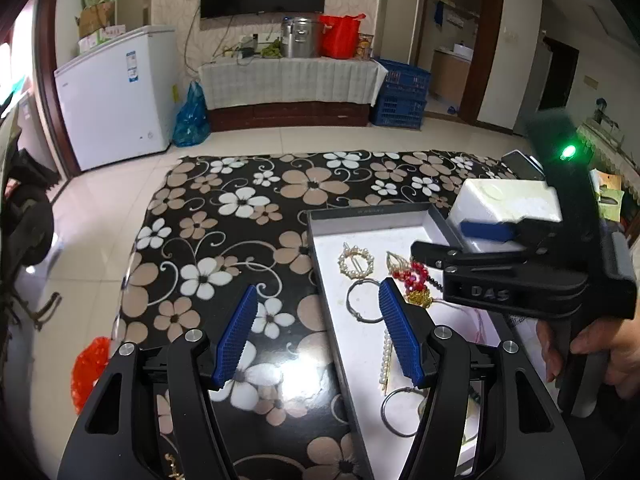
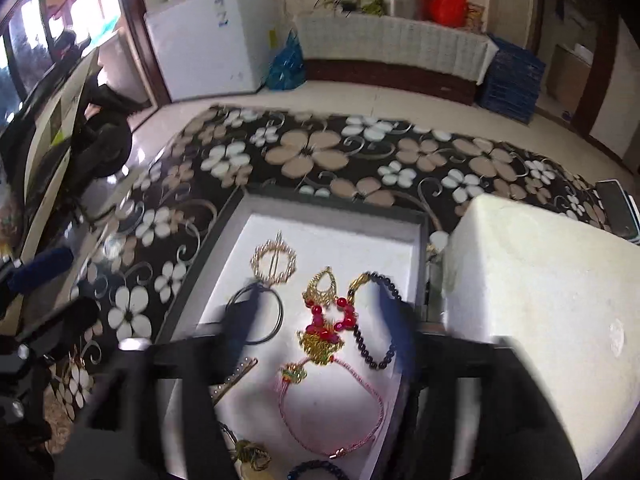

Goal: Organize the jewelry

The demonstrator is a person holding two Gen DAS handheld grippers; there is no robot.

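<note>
Left claw (image 1: 320, 334): open, holding nothing; one blue pad over the flowered worktop (image 1: 240, 208), the other over the tray's left part.
Right claw (image 2: 320, 320): spread wide and empty, hovering above the tray; blurred in its own view.
Tray (image 2: 340, 210): shallow, dark-rimmed, white inside, lying on the worktop just left of a white foam box (image 2: 540, 300).
Red-and-gold bead piece (image 2: 326, 320): in the tray, between the right claw's fingers, below them.
Dark bead bracelet (image 2: 372, 344): close to the right claw's right finger.
Pink cord bracelet (image 2: 332, 412): nearer the camera, between the fingers.
Pearl ring brooch (image 1: 356, 261): toward the tray's far end, ahead of both claws.
Thin metal bangle (image 1: 362, 300): just left of the left claw's right pad.
Pearl strip (image 1: 386, 360): partly behind that pad.
</note>
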